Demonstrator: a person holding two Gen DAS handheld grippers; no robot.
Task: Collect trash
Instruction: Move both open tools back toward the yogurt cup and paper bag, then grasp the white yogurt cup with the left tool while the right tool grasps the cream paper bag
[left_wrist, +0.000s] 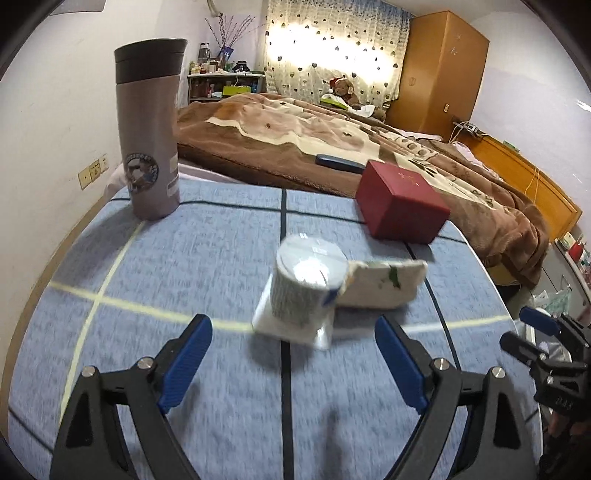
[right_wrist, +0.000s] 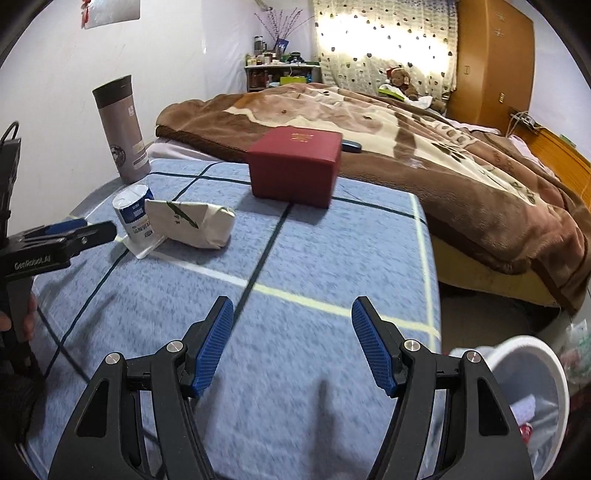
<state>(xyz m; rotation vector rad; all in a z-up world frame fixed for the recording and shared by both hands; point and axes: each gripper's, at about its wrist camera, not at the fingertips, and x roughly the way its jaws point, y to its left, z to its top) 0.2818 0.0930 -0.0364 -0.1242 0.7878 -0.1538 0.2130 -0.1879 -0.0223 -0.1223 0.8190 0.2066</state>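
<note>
The small cup (left_wrist: 308, 284) stood upright on a clear flat piece (left_wrist: 280, 326) near the middle of the blue checked cloth (left_wrist: 184, 258), touching the crumpled white packet (left_wrist: 384, 284) on its right. Both looked light and thin-walled; the cup would likely dent under a hard squeeze, so its sides at mid-height seemed the place to take it, while the soft packet would yield anywhere. The left gripper (left_wrist: 293, 360) pointed down at the cup from the near side, jaws spread wide and empty. The right gripper (right_wrist: 291, 345), further right, was open and empty too, the white bin (right_wrist: 532, 387) at its right. The grey flask (left_wrist: 149, 129) and red box (left_wrist: 402, 206) stood further off.
</note>
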